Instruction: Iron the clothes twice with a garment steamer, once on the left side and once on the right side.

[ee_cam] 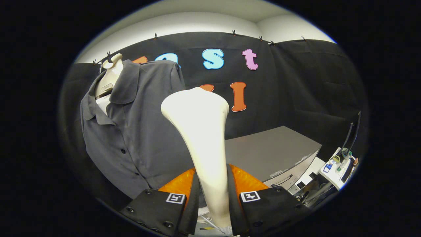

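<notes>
Grey cabinet point(273, 148), cluttered white side table point(332, 174)

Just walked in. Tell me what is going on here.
The hand-held gripper is shut on the handle of a cream garment steamer, which stands up between its fingers with the wide head on top. A dark grey button-up shirt hangs on a mannequin just beyond the steamer, to one side of it. The steamer head looks close to the shirt, but contact cannot be told. A grey cabinet stands on the other side, against the black booth wall.
</notes>
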